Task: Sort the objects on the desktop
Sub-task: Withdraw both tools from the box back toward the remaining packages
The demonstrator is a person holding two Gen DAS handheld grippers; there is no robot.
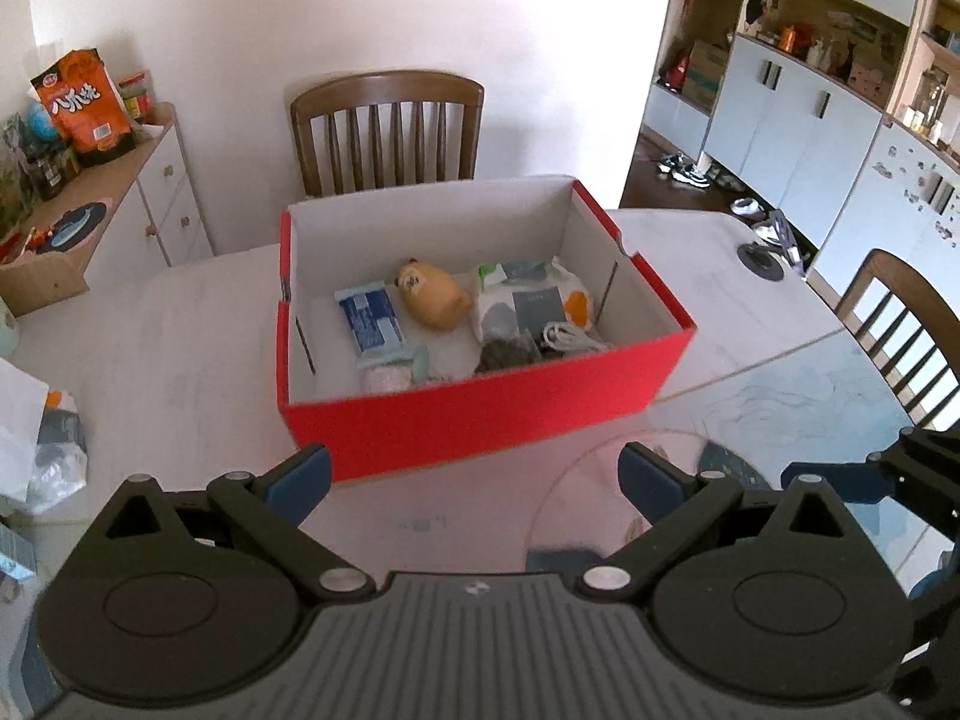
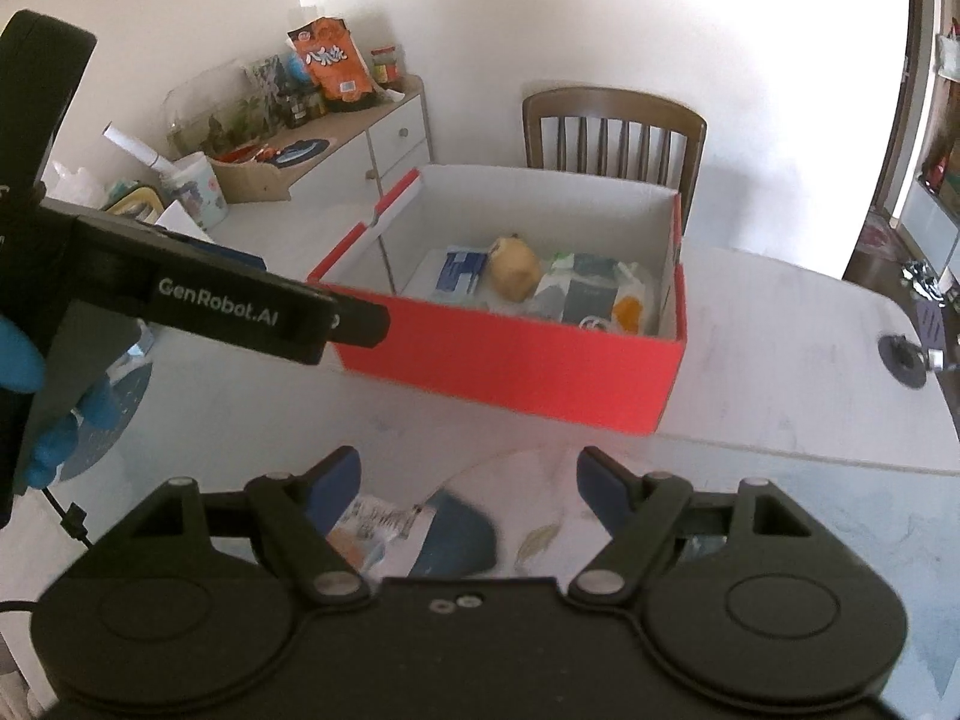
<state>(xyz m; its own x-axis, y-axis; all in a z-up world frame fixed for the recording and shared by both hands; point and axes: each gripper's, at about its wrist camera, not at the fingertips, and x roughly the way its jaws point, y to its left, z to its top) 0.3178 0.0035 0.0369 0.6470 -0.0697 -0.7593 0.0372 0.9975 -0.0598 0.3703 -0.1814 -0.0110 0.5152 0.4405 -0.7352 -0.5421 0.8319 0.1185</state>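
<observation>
- While both grippers hover above the pale worktop (image 1: 180,348), the red shoebox (image 1: 480,420) sits near its middle, lid off, white inside, with a wooden chair (image 1: 387,126) behind its far wall.
- Left gripper (image 1: 474,480): blue-padded fingers spread wide apart, nothing between them; it points at the box's near wall and stands just short of it.
- Right gripper (image 2: 468,480): fingers likewise spread, holding nothing. Below the gap lie a printed packet (image 2: 375,525) and a dark blue rounded object (image 2: 459,537) on the worktop (both blurred, can't identify further).
- Box contents, left-wrist view: blue-and-white packet (image 1: 367,321) at the left; tan bear-shaped toy (image 1: 433,294) lying on its side just right of it; patterned white pouch (image 1: 528,300) with an orange patch at the right; coiled white cable (image 1: 570,337) and a dark bundle (image 1: 507,354) at the near right corner; small pink-and-white item (image 1: 387,377) against the near wall.
- Right-wrist view: the left gripper's body crosses the frame at the left, held in a blue-gloved hand (image 2: 24,360).
- A sideboard (image 2: 336,138) stands against the wall, carrying an orange snack bag (image 2: 330,60) and jars.
- A round black grommet (image 1: 762,255) is set into the worktop right of the box.
</observation>
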